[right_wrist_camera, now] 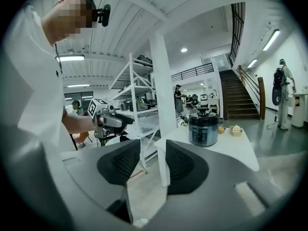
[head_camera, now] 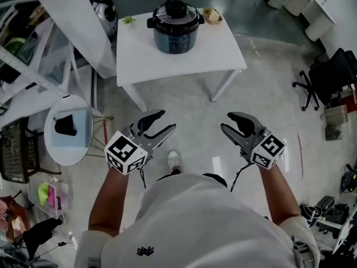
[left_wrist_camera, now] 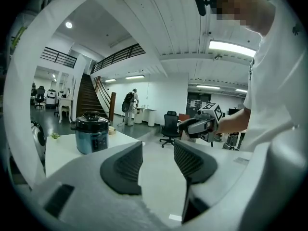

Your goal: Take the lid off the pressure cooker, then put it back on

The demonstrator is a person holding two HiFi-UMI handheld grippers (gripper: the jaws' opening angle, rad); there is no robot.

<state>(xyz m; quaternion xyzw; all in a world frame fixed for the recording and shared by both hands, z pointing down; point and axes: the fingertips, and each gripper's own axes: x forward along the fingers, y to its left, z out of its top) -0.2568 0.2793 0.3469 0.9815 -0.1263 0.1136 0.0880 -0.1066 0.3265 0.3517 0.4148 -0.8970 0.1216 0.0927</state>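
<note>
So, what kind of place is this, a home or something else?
Probably an open office or lab hall, not a home: a wide staircase to a railed upper floor, an office chair, and metal shelving near the white table with the pressure cooker.

Pressure cooker (head_camera: 175,35) — glossy body, table (head_camera: 139,57) smooth matt white, floor (head_camera: 262,99) polished — faintly reflective
</note>
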